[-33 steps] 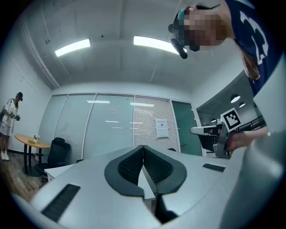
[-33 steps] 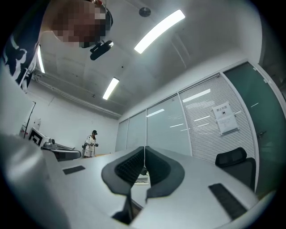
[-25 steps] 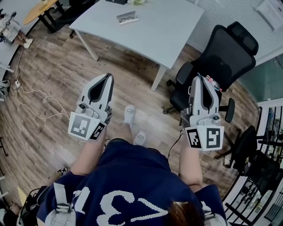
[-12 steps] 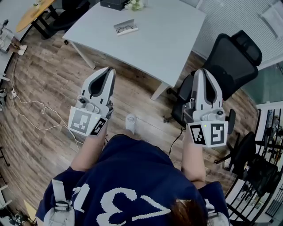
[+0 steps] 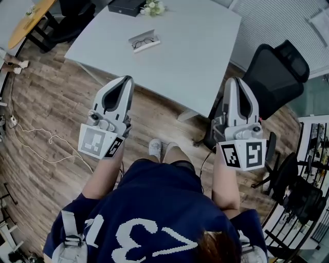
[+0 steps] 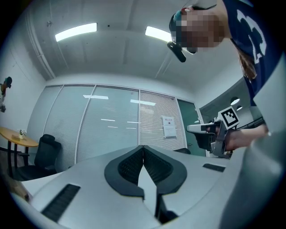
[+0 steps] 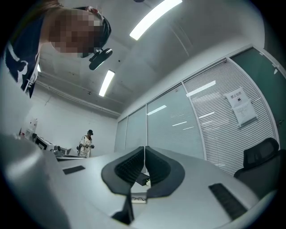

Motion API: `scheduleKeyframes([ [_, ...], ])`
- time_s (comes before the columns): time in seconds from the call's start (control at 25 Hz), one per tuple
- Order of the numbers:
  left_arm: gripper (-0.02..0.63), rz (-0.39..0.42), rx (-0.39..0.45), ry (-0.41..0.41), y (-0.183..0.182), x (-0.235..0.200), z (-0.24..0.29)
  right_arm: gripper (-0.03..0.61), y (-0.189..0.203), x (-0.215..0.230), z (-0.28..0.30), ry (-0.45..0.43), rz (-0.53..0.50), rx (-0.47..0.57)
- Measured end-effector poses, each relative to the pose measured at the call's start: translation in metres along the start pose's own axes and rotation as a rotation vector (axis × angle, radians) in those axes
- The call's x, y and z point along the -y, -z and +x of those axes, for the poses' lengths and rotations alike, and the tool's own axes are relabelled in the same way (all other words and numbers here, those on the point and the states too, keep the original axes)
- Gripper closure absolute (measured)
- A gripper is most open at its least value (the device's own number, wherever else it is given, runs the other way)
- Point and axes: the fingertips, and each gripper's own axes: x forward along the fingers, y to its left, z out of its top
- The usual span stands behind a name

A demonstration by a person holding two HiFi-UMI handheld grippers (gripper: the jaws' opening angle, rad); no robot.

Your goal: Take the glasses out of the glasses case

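While nothing is being gripped, the pale, rectangular glasses case (image 5: pixel 144 41) is lying open on the far left part of the large light-grey table (image 5: pixel 200 46), and the dark-framed glasses (image 5: pixel 142 43) are resting inside it. The case is sitting well apart from both grippers, beyond their tips and nearer the left one. Behind the case, at the table's far edge, a flat black box (image 5: pixel 126 6) is sitting with a small bunch of white flowers (image 5: pixel 153 7) just beside it on the right.

The left gripper (image 5: pixel 125 80), a white and black two-jaw tool with a square-marker cube at its rear, is being held above the wooden plank floor (image 5: pixel 56 97), just short of the table's near edge. In the left gripper view its ribbed black pads (image 6: pixel 127 167) are being pressed together with nothing between them. The right gripper (image 5: pixel 238 81) is being held alongside it on the other side, near the table's right corner, and its jaws are likewise being closed tip to tip on nothing. In the right gripper view the case is being seen below and beyond them.

A black mesh-backed office chair (image 5: pixel 275 69) is standing to the right of the table, just beyond the right gripper. A round yellow-topped table (image 5: pixel 28 18) is being cut off by the upper left corner of the head view. The person's dark blue printed shirt (image 5: pixel 154 215) and pale shoes (image 5: pixel 155 148) are filling the bottom of that view.
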Motion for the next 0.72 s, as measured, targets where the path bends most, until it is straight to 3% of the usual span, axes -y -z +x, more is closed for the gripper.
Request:
scheduleKeyframes([
  [0.24,0.600,-0.025,-0.012,-0.012,0.012,-0.011,0.011,0.551,0.008,0.014,0.021,-0.002,0.011,0.003],
  [0.72,0.599,0.028,0.018,-0.071,0.019,-0.059,0.151,0.551,0.021,0.108,0.148,-0.087,0.040,0.060],
])
